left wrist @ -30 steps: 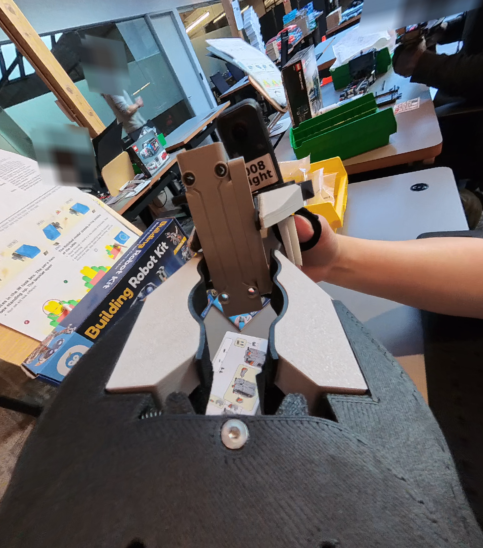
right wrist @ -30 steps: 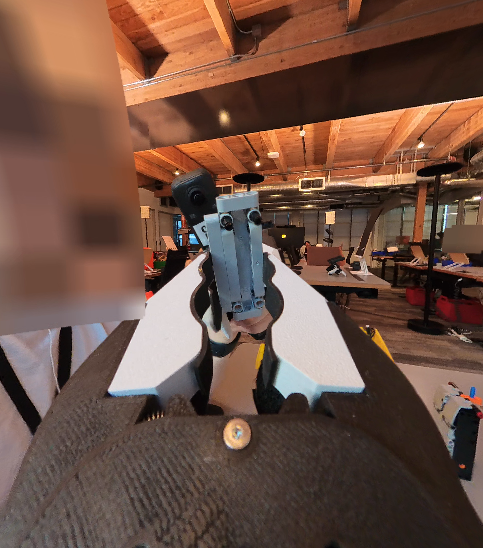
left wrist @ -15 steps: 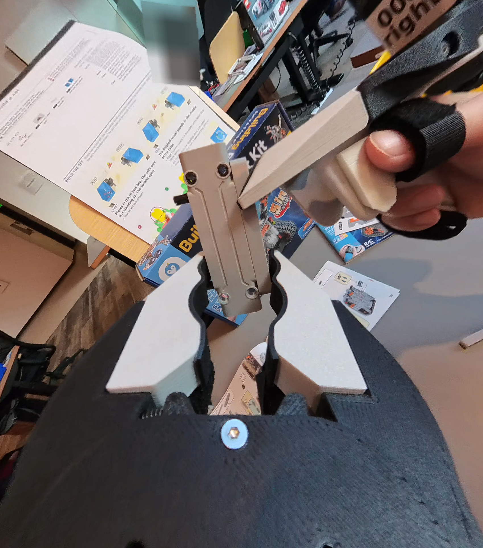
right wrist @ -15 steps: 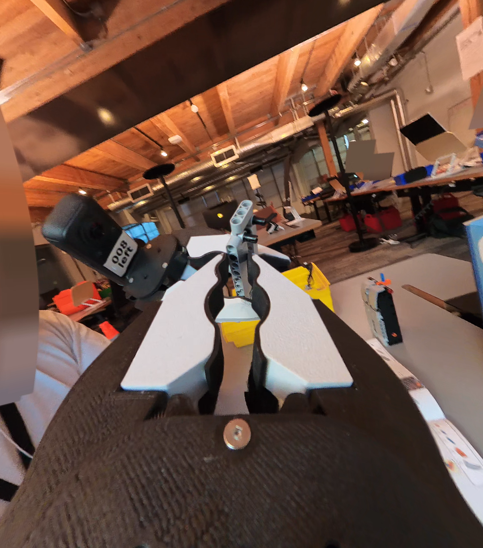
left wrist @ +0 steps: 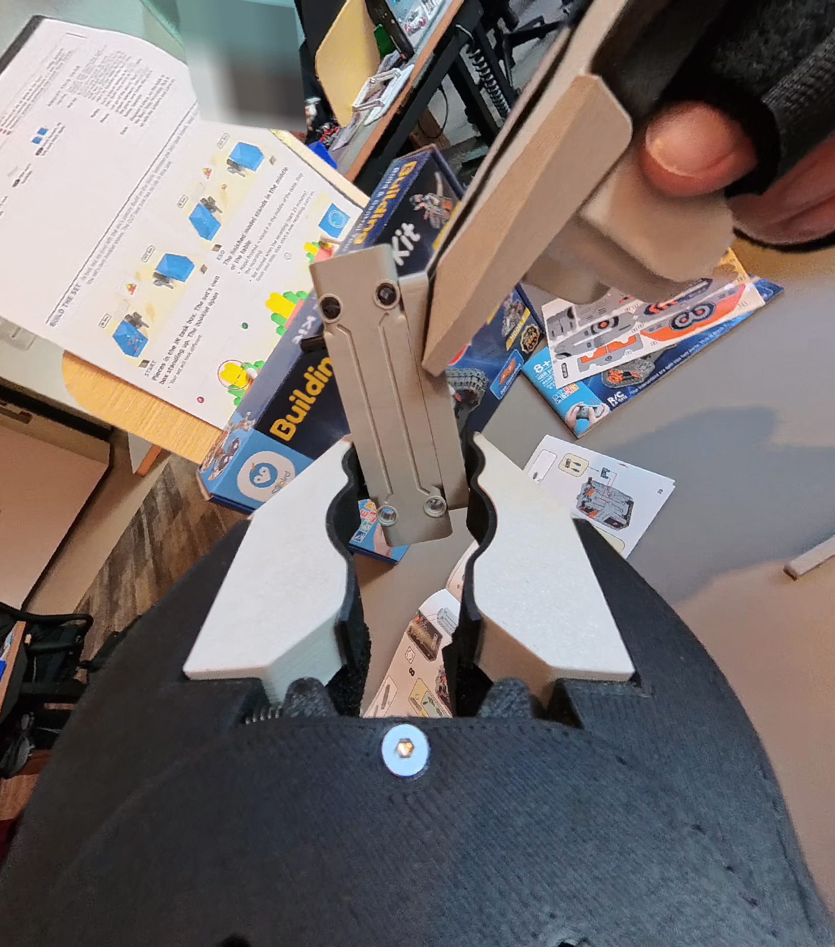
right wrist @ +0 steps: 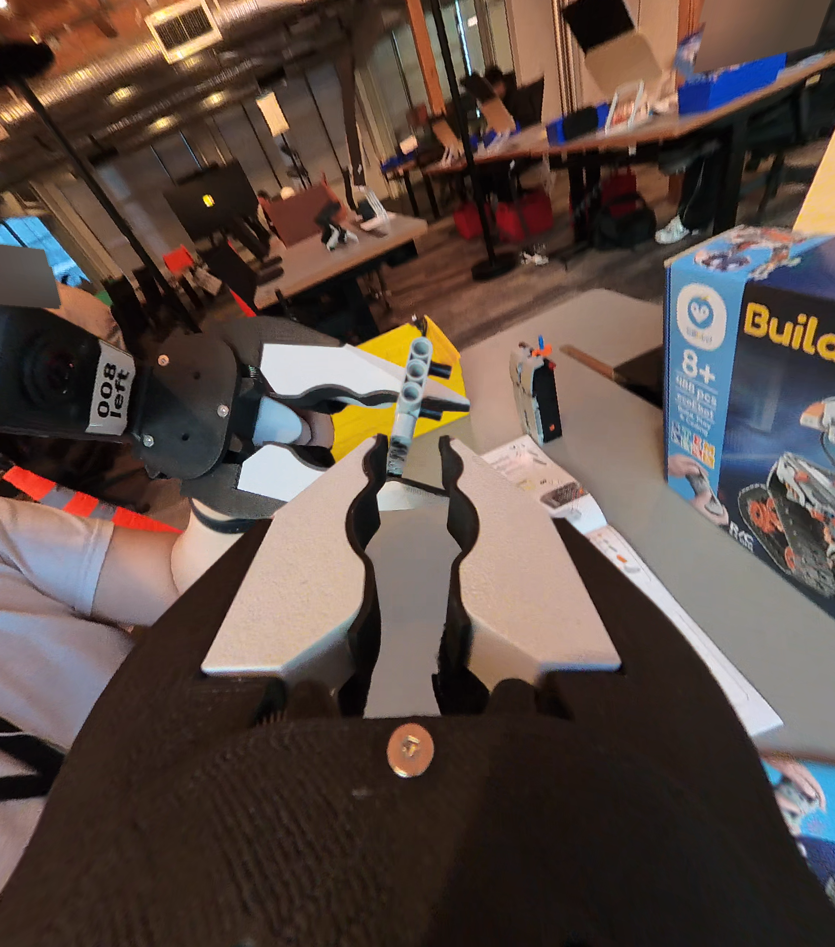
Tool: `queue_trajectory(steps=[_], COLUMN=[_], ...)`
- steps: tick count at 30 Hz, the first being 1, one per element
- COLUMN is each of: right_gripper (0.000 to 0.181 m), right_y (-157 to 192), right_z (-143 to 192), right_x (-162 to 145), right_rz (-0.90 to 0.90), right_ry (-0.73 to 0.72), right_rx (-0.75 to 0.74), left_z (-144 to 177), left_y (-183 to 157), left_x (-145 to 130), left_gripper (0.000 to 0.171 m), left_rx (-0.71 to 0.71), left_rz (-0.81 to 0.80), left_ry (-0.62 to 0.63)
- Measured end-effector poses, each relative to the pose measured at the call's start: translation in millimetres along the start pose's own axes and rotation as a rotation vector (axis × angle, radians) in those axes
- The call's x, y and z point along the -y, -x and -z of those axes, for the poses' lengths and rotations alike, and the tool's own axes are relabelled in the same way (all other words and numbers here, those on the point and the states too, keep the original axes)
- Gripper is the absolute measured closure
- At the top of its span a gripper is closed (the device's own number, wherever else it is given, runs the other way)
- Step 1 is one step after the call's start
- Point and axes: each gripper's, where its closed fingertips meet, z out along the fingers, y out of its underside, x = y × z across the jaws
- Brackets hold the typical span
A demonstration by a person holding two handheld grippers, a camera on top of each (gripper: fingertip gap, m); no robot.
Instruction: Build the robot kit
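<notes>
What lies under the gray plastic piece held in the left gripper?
Under the gray plastic piece lie a blue toy box and a printed leaflet on the table. The piece hides part of the box.

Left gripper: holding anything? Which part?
The left gripper clamps the grey beam assembly by its lower end. The right gripper is open, one finger against the assembly's upper end.
</notes>
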Motion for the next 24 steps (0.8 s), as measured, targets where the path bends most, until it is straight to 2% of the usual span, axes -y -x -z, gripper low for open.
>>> queue_trajectory(steps=[9, 13, 14, 16, 18, 21, 24], right_gripper=[0.163, 0.15, 0.15, 0.163, 0.166, 0.166, 0.162], right_y=[-9.2, -13.1, -10.6, -1.5, -0.3, -5.6, -1.2], right_z=[16.3, 32.0, 35.5, 40.6, 43.6, 45.2, 43.5], right_x=[-34.9, -43.6, -47.7, -57.5, -70.3, -82.7, -81.8], right_rz=[-0.09, -0.131, -0.152, -0.167, -0.176, -0.128, -0.132], right_ry=[0.211, 0.245, 0.264, 0.312, 0.379, 0.448, 0.43], right_rx=[0.006, 0.035, 0.063, 0.142, 0.158, 0.131, 0.168], left_z=[-12.2, -13.3, -13.1, -13.1, -13.9, -17.4, -16.3], left_y=[-28.8, -43.4, -48.4, -55.0, -63.1, -71.9, -74.4], left_x=[-6.6, -5.3, -4.8, -3.5, -5.5, -11.9, -13.6], left_gripper=[0.134, 0.134, 0.134, 0.134, 0.134, 0.134, 0.134], left_rx=[-0.055, -0.076, -0.088, -0.09, -0.111, -0.138, -0.157], left_rz=[-0.185, -0.303, -0.343, -0.418, -0.466, -0.505, -0.525], left_ry=[0.054, 0.053, 0.043, 0.024, 0.028, 0.049, 0.041])
